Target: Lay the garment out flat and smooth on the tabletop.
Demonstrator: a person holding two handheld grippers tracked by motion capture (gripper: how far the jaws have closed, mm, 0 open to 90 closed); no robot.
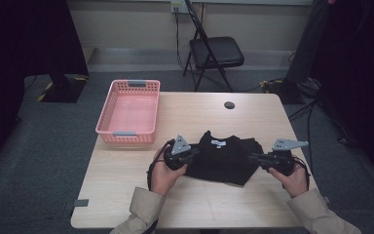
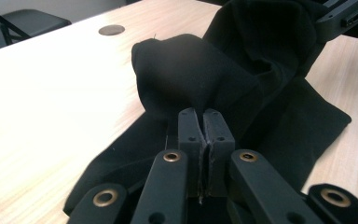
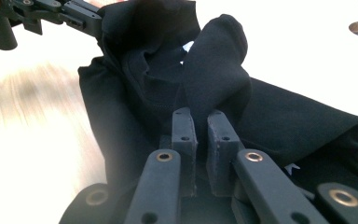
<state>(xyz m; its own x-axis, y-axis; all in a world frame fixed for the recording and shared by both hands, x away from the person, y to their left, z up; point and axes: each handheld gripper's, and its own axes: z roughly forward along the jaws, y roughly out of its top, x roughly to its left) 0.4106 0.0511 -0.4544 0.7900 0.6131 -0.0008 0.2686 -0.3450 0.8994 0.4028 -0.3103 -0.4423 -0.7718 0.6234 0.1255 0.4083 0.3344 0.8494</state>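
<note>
table: light wood, the work sits on its near half, between the person's two hands.
basket: pink, at the far left of the table, nothing visible inside it; well apart from the cloth.
black shirt: lies crumpled in the middle near part of the table, white neck label facing up toward the far side; both side edges are lifted off the wood.
left gripper: jaws pressed together, pinching a fold at the shirt's left edge; in the left gripper view the cloth bunches up just past the tips.
right gripper: jaws nearly together, pinching a fold at the shirt's right edge; seen close in the right gripper view.
step in hand: likely lifting or spreading the shirt by its two sides, perhaps for folding.
doing it well: keep both pinches firm, raise both hands evenly, draw them apart until the cloth hangs flat without twisting.
risk: a thin fold could slip from the tips if one side pulls harder.
</note>
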